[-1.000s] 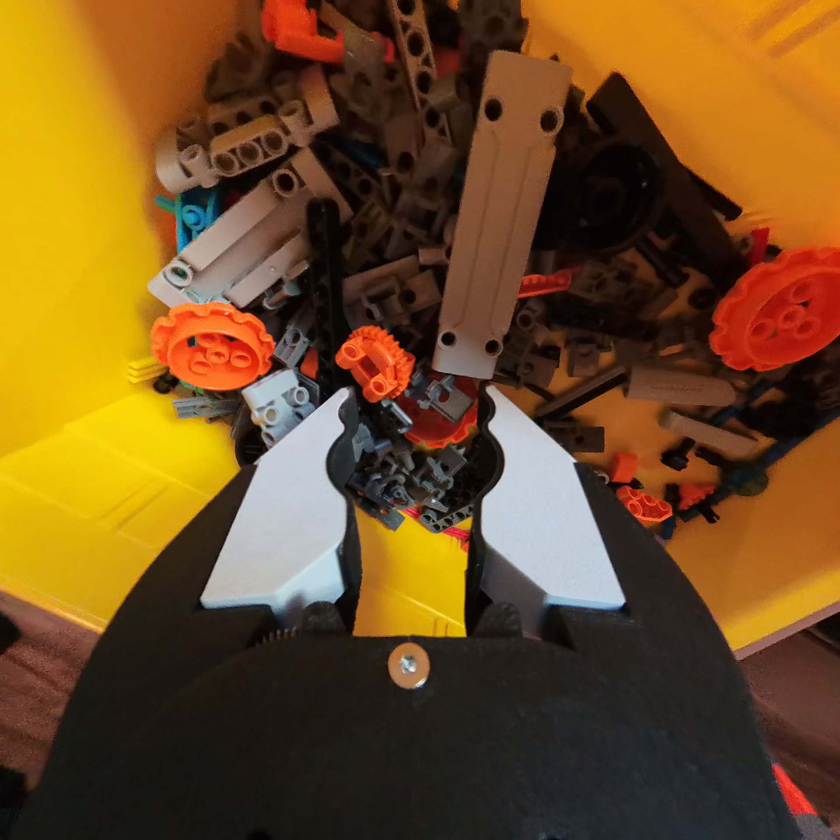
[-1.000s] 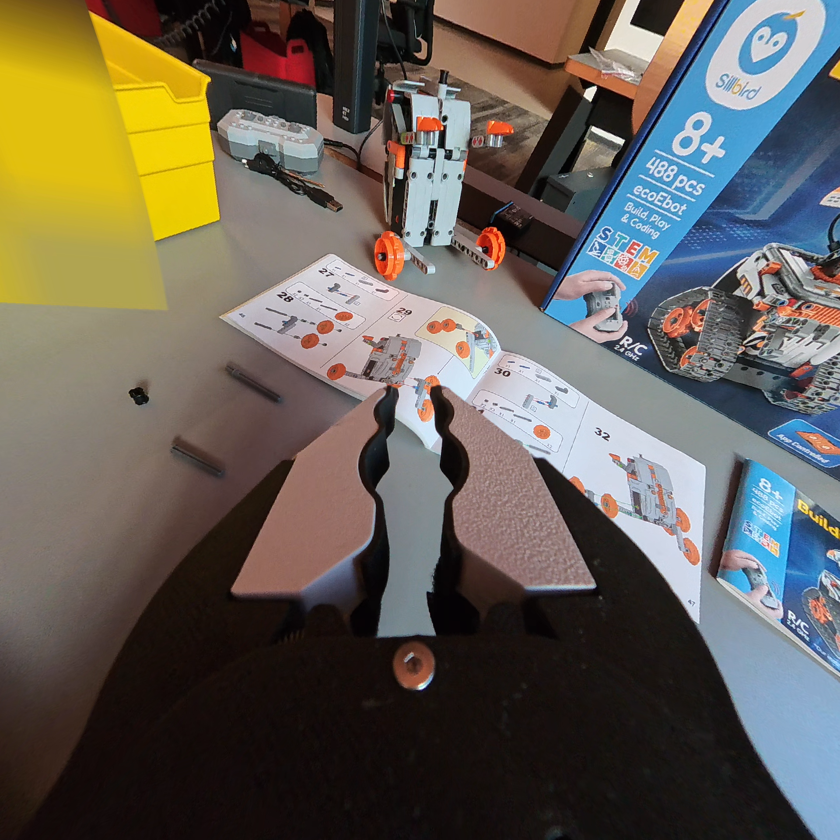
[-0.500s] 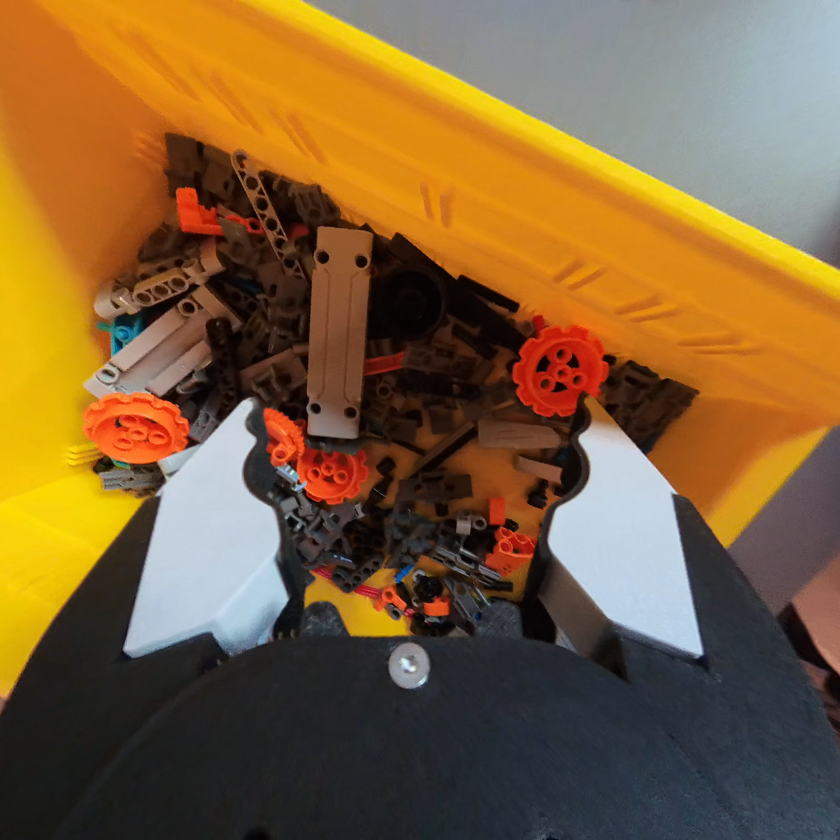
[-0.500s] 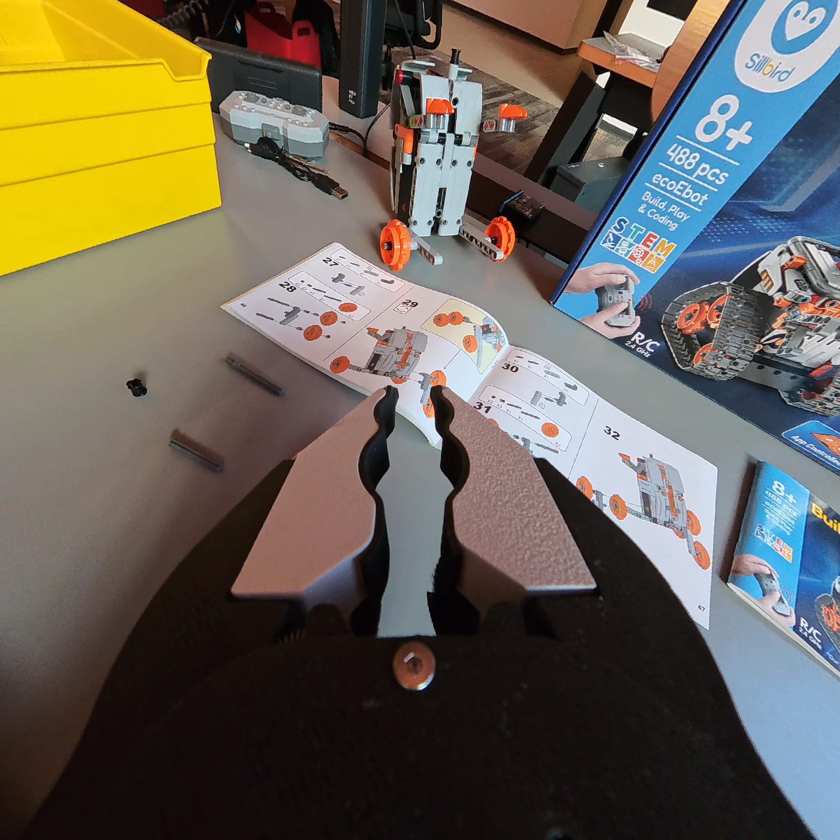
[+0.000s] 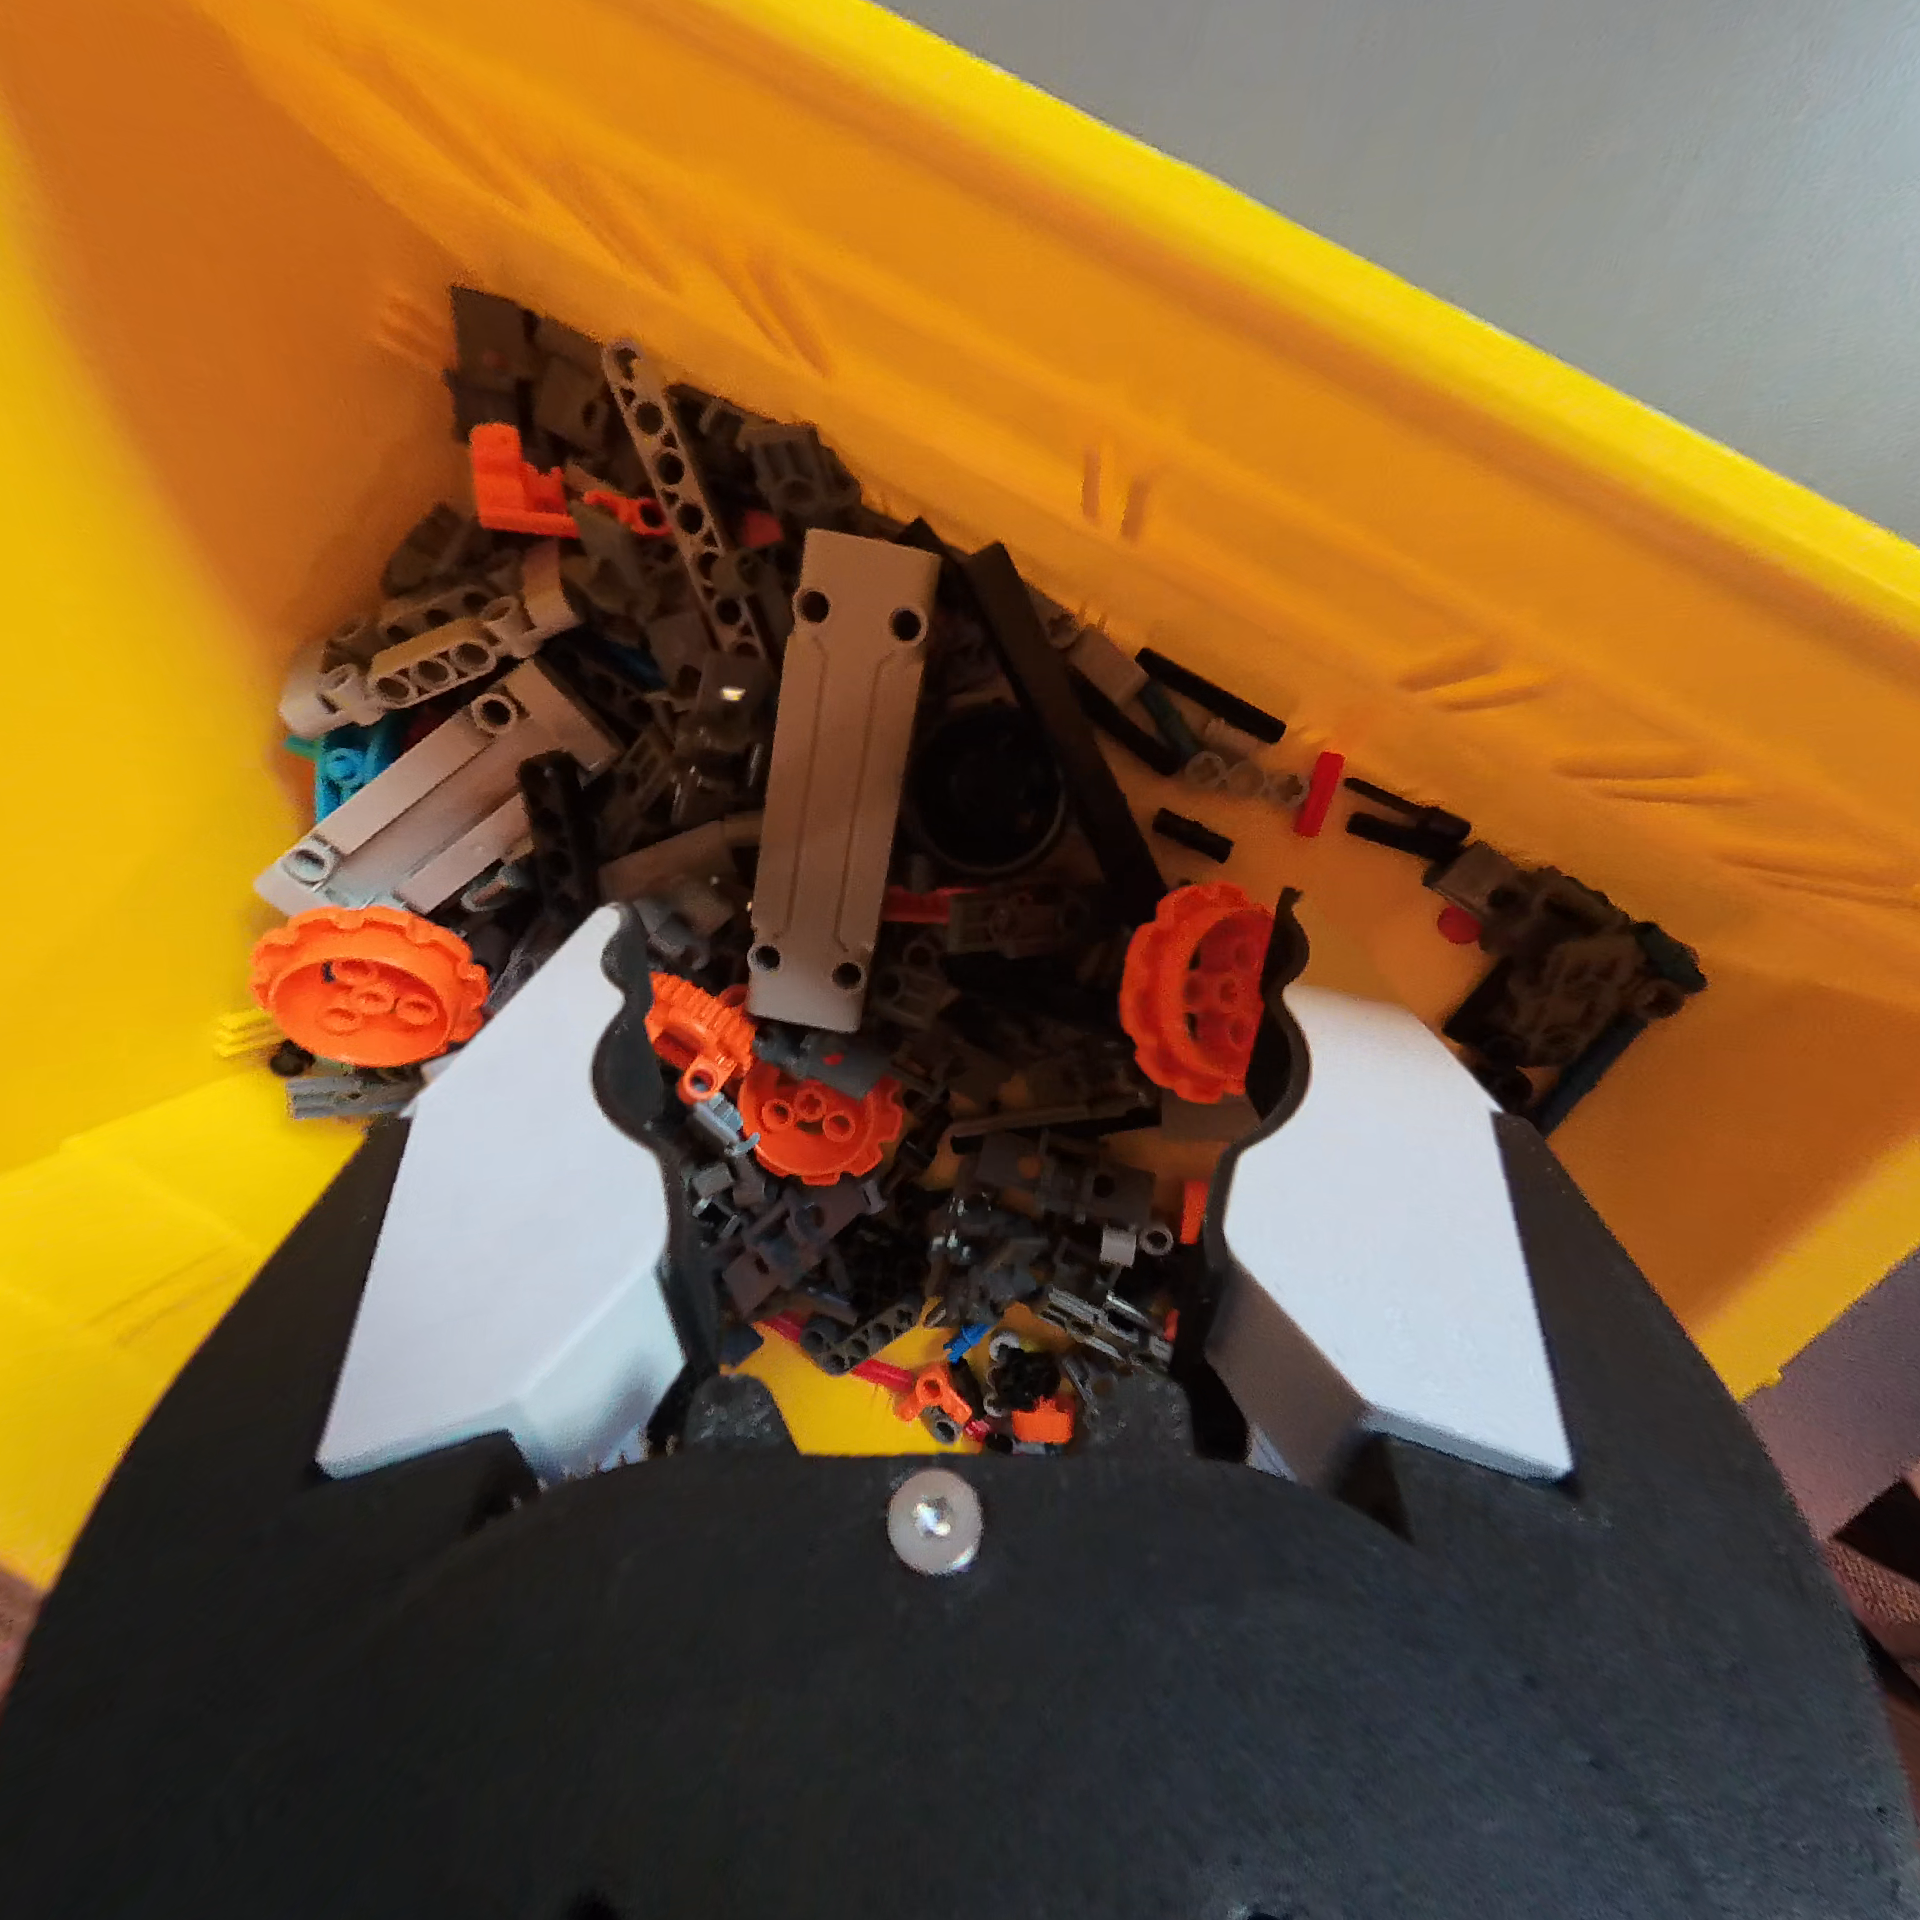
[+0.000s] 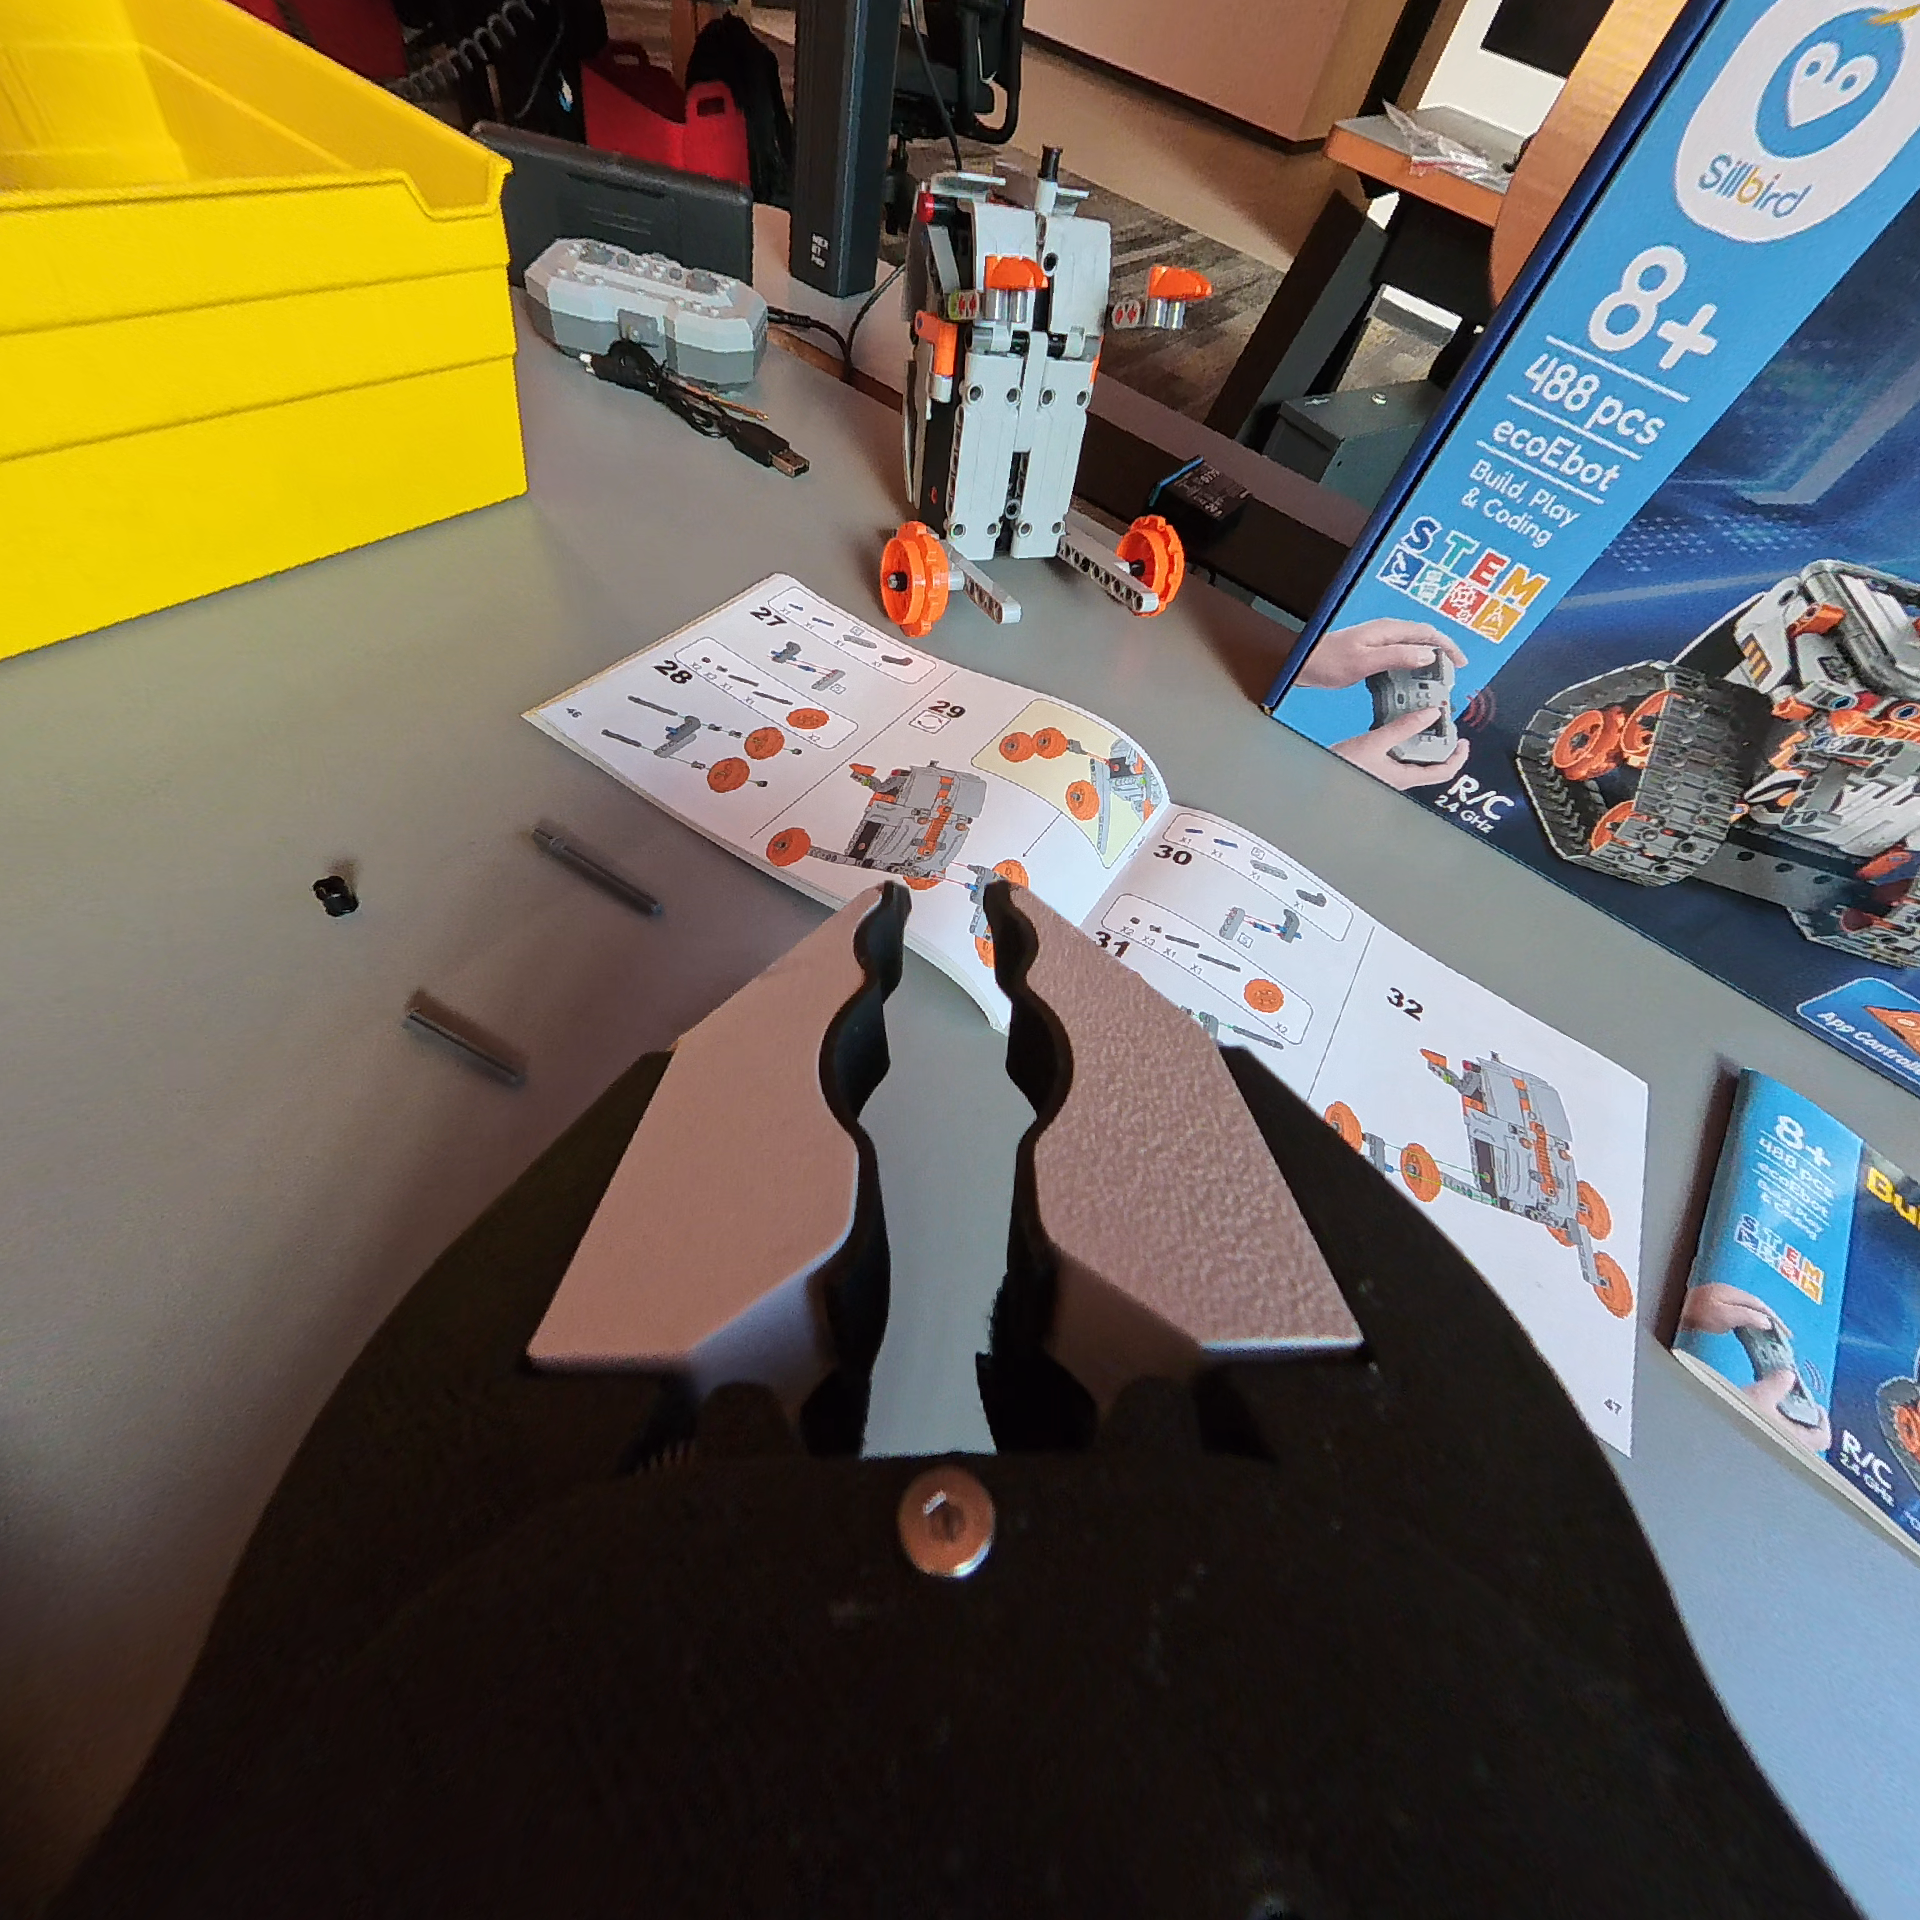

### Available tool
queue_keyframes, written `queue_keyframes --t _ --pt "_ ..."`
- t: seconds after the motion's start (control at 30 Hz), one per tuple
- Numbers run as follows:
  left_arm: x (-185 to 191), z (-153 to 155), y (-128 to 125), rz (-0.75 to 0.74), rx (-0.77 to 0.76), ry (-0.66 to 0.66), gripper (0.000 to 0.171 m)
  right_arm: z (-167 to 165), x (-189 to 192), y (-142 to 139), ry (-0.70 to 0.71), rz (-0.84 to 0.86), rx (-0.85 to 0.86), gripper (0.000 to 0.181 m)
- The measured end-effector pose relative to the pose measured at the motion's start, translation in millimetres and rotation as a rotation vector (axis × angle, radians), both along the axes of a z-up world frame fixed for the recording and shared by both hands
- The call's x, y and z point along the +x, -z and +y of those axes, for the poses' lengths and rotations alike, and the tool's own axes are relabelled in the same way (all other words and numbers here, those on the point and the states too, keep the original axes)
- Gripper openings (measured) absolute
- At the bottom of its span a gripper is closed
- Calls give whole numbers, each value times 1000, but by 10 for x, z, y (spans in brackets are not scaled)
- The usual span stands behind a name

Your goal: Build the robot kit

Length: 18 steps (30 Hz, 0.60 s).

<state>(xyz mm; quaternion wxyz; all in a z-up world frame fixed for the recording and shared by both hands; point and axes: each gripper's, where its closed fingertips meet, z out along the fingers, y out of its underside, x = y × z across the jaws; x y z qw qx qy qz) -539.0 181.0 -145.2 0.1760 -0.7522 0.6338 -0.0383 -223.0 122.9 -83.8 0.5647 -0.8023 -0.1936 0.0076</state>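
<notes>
Over yellow bin (image 5: pixel 1143 343) of bricks, left gripper (image 5: pixel 951 925) fingers spread empty, right gripper (image 6: pixel 940 899) fingers slightly parted above printed booklet (image 6: pixel 1039 790), lettered blue box (image 6: pixel 1621 582) beside.

- Left wrist view: bright, warm light on the yellow bin (image 5: pixel 1247 436); its upper left wall is smeared with blur and its straight rim bows from the wide lens.
- Right wrist view: even daylight on the grey table (image 6: pixel 260 790), soft shadows, sharp centre, edges bent.

Loose bricks (image 5: pixel 935 1091) crowd the yellow bin (image 5: pixel 1143 416) floor; bare grey table (image 6: pixel 260 1195) lies left of the booklet (image 6: pixel 1039 831).
</notes>
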Motion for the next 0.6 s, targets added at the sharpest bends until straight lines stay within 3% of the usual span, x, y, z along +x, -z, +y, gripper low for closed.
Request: queue_keyframes --t 0.23,0.6 --pt "-143 -65 -308 -93 -16 -56 108 1 -4 0 -3 5 -1 15" --pt "-288 -356 -443 -141 -140 -62 69 -8 -46 6 -21 -13 -5 15"
